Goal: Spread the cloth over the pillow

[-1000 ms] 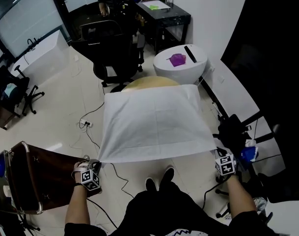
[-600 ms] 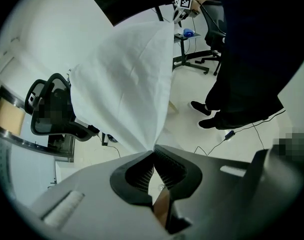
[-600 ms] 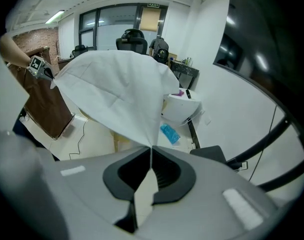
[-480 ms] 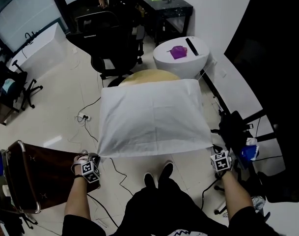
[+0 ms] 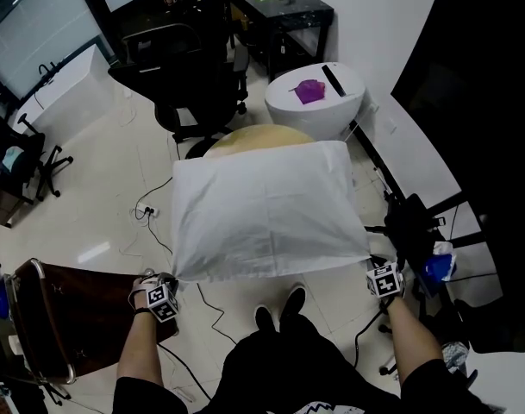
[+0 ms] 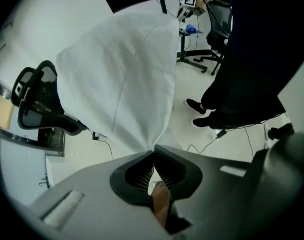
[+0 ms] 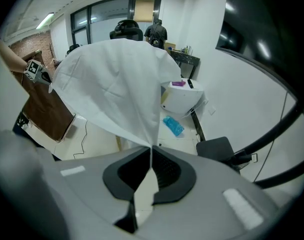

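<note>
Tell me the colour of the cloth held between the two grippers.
The cloth is plain white with no pattern. It shows best in the head view.

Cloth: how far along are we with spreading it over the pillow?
Done: the cloth drapes over the table, bulging as if over a pillow, which I cannot see. In hand: the left gripper and right gripper are each shut on a near corner, holding that edge up. Left: lower and release.

White cloth [image 5: 266,210] stretched flat, covering most of the tan pillow [image 5: 255,135].
</note>
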A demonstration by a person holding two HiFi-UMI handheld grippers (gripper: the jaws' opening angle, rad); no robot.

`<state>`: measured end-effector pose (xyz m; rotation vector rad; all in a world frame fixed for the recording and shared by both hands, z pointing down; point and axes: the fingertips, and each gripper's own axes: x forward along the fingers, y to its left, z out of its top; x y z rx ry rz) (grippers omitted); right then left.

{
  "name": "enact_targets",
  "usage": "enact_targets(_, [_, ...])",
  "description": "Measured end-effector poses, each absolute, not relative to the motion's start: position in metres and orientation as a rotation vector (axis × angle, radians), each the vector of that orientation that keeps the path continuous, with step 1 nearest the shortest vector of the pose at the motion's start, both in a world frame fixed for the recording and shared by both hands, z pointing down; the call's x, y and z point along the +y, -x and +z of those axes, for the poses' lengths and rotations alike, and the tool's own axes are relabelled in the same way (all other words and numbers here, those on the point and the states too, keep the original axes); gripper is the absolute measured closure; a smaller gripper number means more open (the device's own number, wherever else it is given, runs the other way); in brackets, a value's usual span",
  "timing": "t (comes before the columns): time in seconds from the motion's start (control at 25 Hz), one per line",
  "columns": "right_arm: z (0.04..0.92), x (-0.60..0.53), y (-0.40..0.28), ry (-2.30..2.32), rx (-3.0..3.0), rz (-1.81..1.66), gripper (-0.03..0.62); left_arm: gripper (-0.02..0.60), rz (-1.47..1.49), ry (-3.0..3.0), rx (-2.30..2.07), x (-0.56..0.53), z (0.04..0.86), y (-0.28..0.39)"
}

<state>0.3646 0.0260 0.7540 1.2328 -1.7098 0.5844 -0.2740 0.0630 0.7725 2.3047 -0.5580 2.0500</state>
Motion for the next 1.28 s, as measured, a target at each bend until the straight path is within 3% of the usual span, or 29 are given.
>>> enact_targets(0.32, [0.752, 0.018, -0.364, -1.251, -1.736, 0.613, 0.564, 0.58, 2.008, -2.294, -0.56, 0.058, 0.768, 0.268])
enact_targets(0.52, [0.745, 0.02, -0.358, -1.243, -1.76, 0.641, 0.487, 0.543, 1.974, -2.282, -0.558, 0.057, 0.767, 0.268])
enact_targets(0.88, [0.717, 0.035, -0.358, -1.28, -1.809, 0.609, 0.434, 0.459, 1.904, -2.319, -0.621, 0.065, 0.744, 0.275])
enact_targets(1.28, [0.667, 0.054, -0.362, -1.44, -1.839, 0.562, 0.427, 0.456, 1.832, -2.526, -0.722, 0.062, 0.684, 0.248])
